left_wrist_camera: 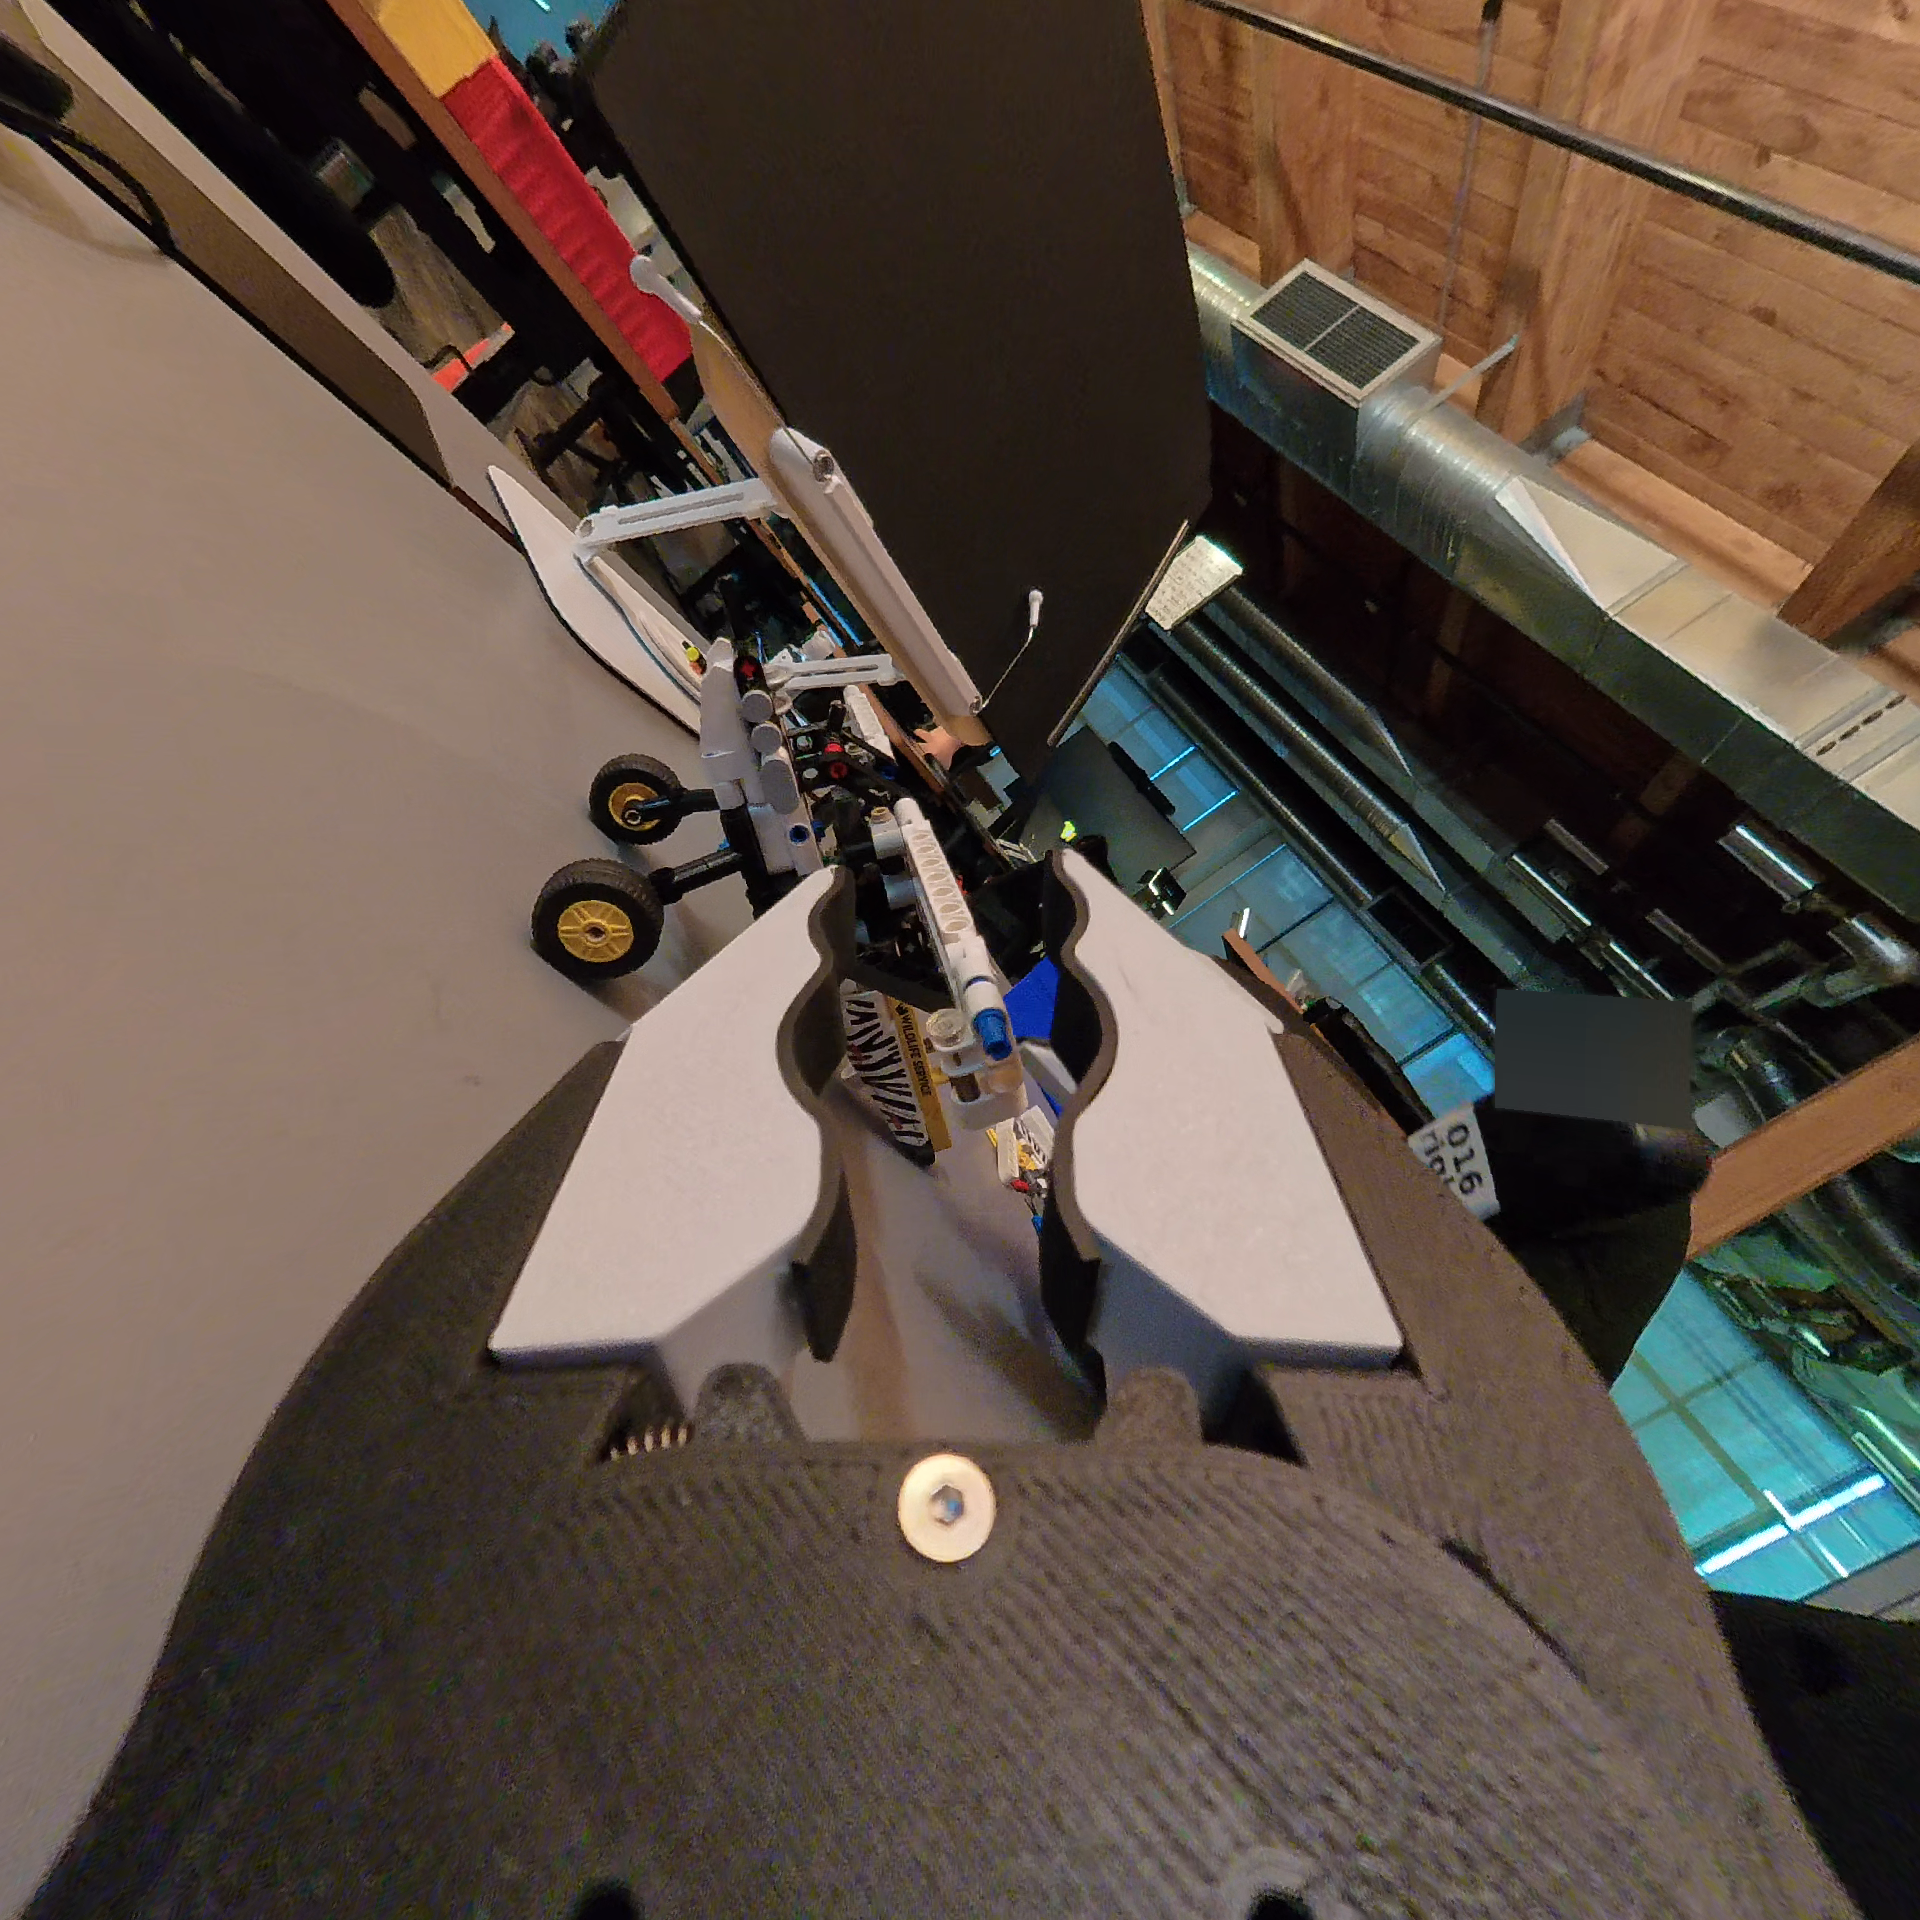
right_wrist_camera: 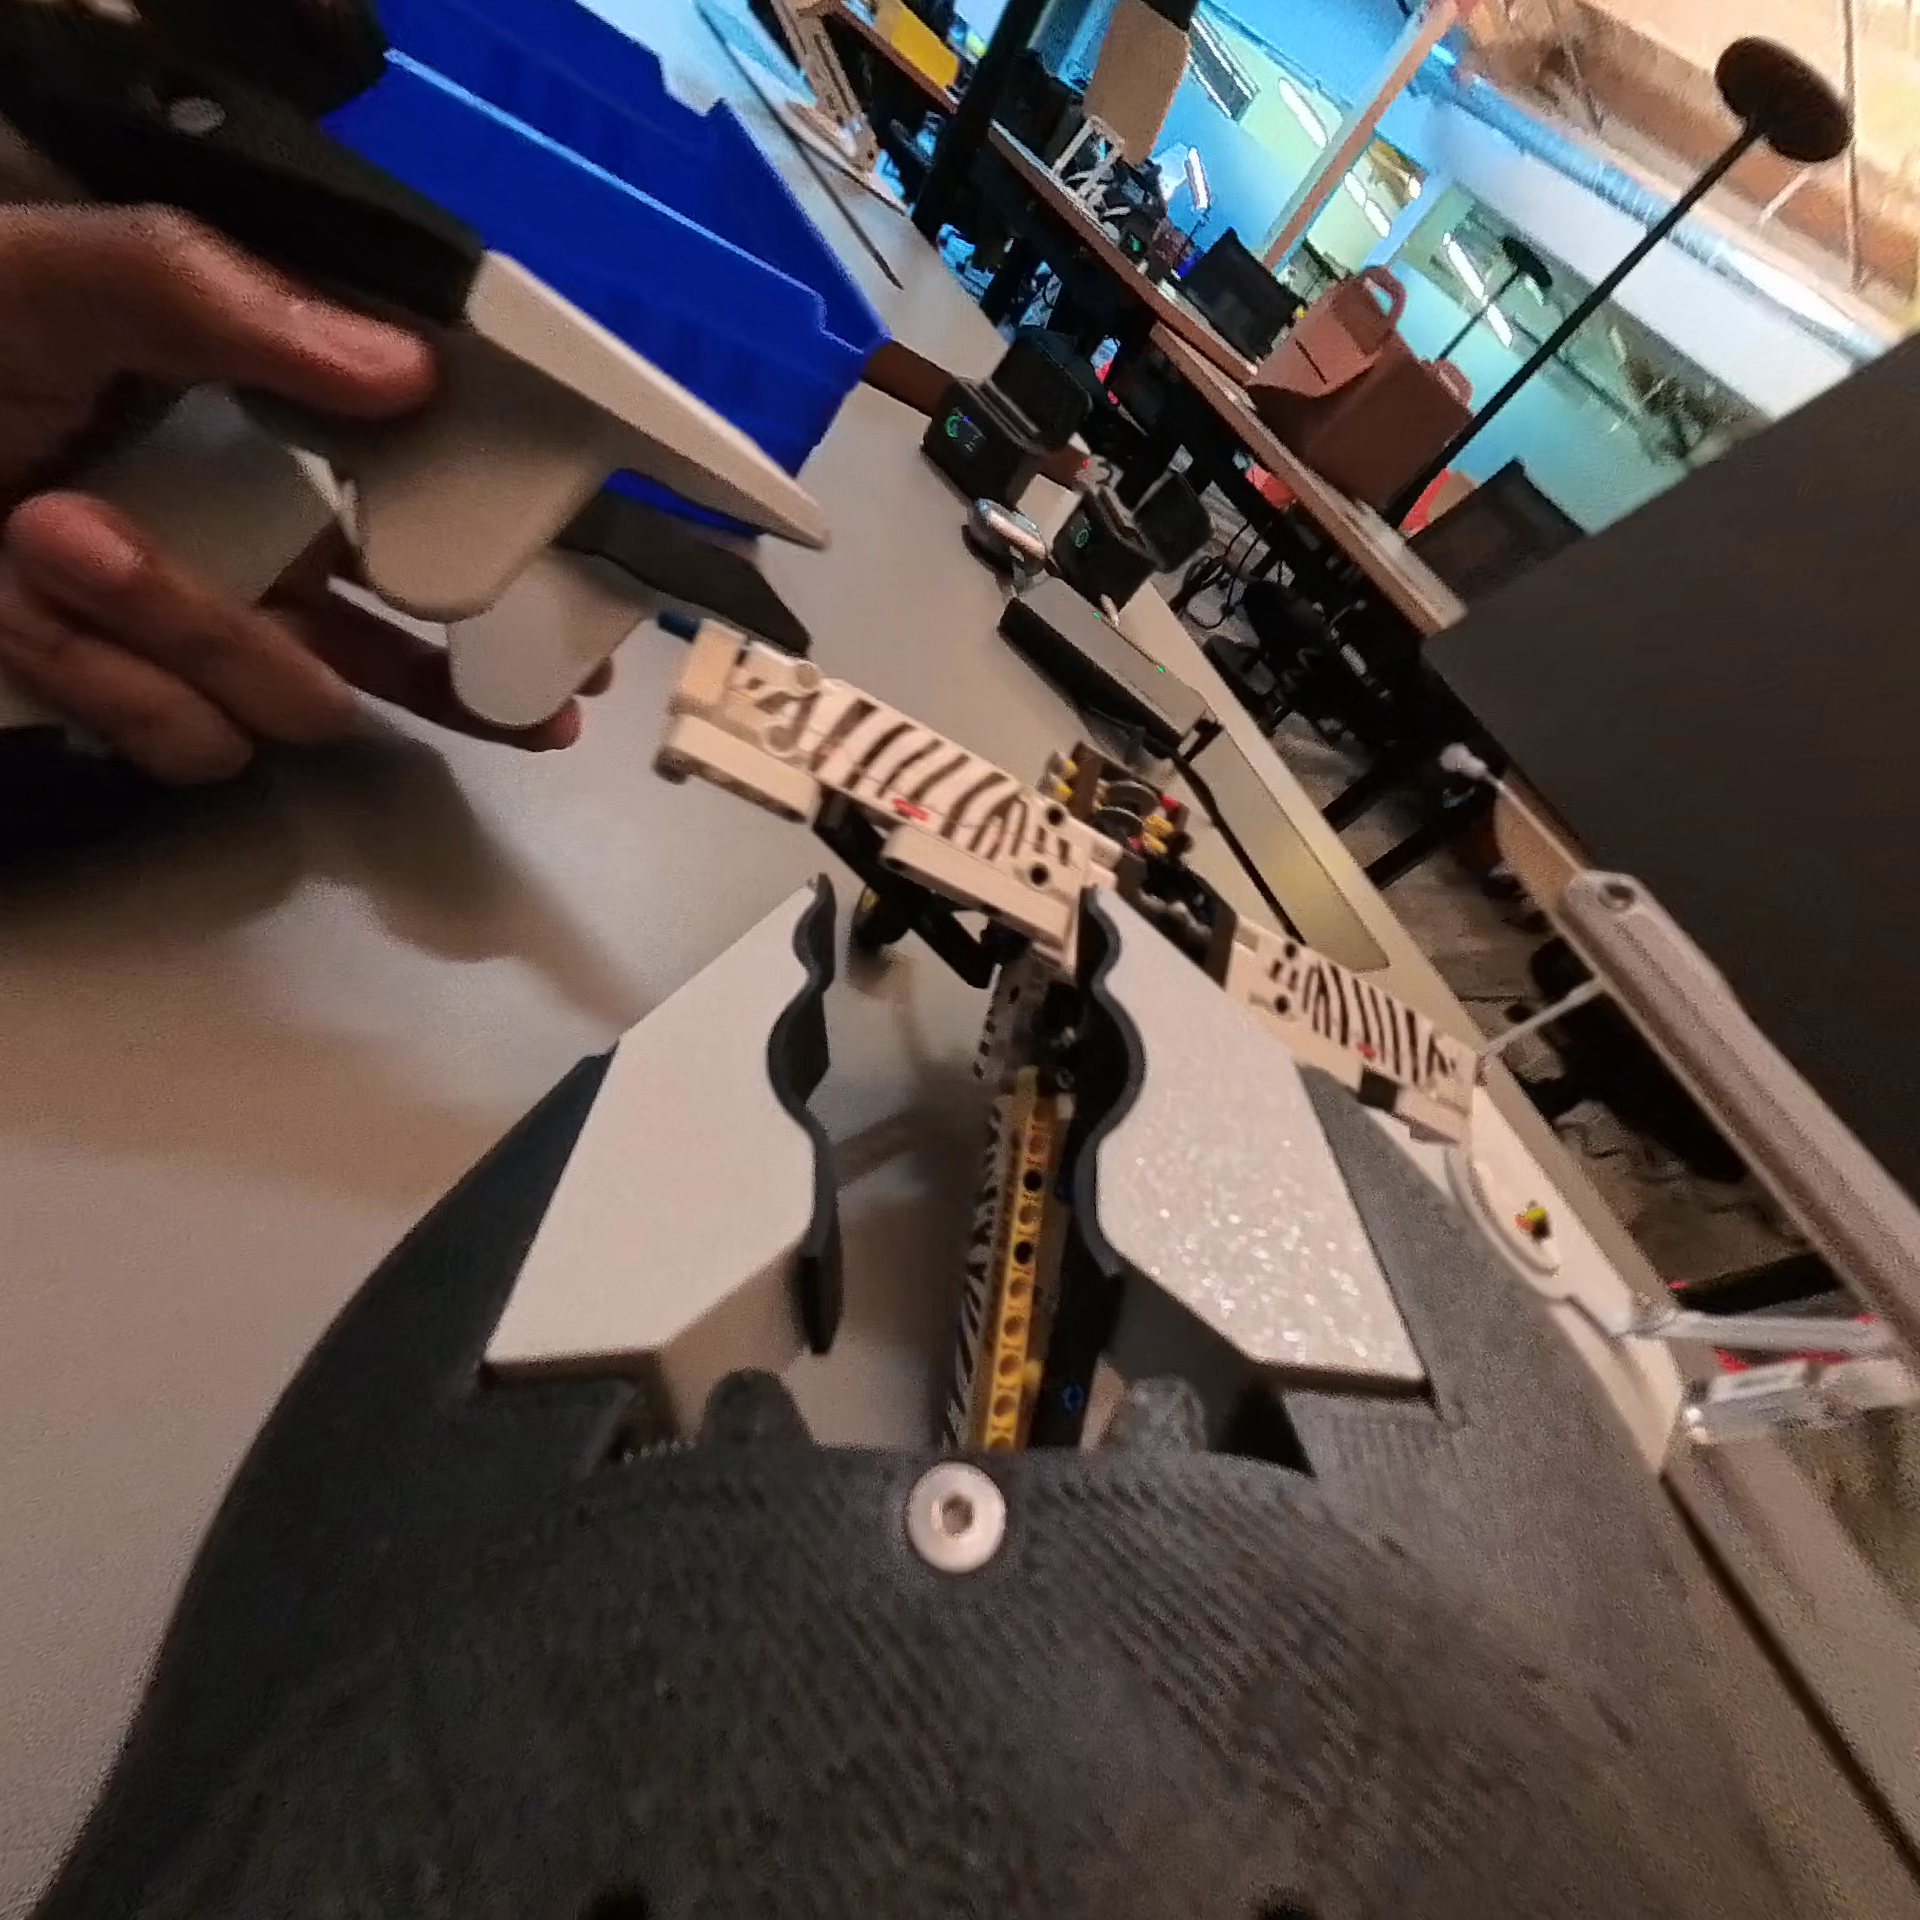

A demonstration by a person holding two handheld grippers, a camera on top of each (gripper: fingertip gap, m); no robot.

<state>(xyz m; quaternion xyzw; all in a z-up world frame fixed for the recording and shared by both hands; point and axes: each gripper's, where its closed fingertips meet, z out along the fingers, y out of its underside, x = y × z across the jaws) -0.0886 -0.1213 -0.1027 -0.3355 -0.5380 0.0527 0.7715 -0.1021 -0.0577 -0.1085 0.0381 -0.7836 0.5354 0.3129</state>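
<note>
Left tongs grip zebra-striped toy plane — right tongs parted

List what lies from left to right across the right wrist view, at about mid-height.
Person's hand on the left gripper → zebra-striped toy model → dark flat slab on the table → black panel.
</note>
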